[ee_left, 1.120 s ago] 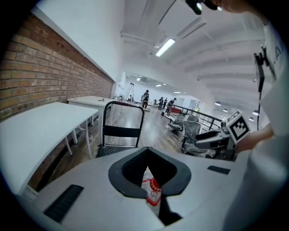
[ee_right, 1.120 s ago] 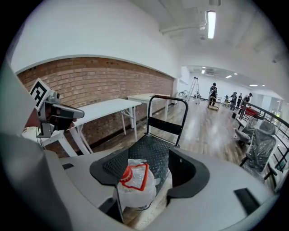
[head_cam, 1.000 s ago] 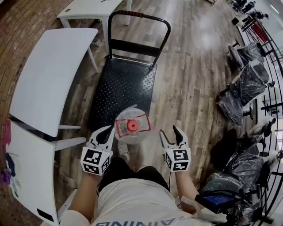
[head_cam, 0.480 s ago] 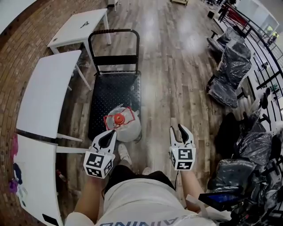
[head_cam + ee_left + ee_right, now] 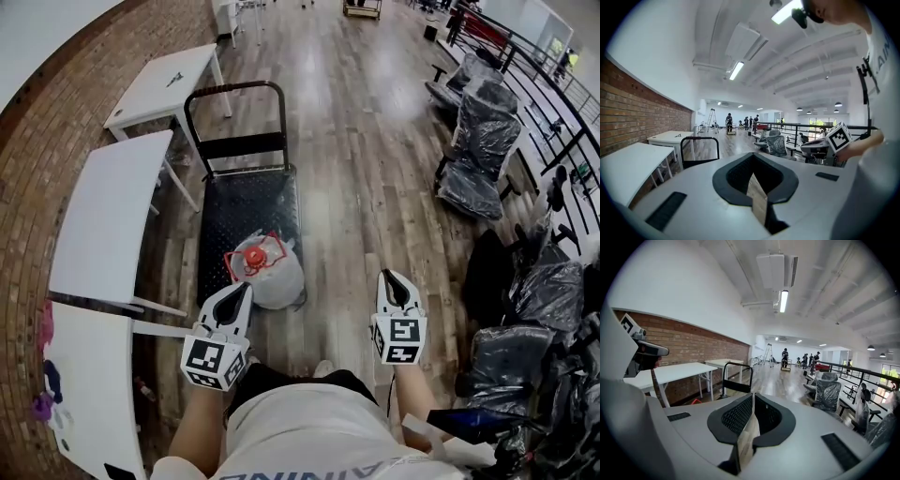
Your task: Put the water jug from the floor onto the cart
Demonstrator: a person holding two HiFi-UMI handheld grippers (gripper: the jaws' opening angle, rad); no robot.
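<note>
The clear water jug with a red cap stands upright on the near end of the black cart, whose handle rises at the far end. My left gripper hangs just this side of the jug, apart from it, jaws together and empty. Out to the right, over the wooden floor, my right gripper has its jaws closing to a touch, with nothing between them. Neither gripper view shows the jug. The left gripper view shows the cart handle, and the cart handle also appears in the right gripper view.
White tables line the brick wall on the left, one more table further back. Plastic-wrapped chairs and a railing stand on the right. Wooden floor runs beside the cart.
Both grippers have drawn back from the jug and risen. Their jaws, open beside the jug a second ago, have come together. The jug stays on the cart.
</note>
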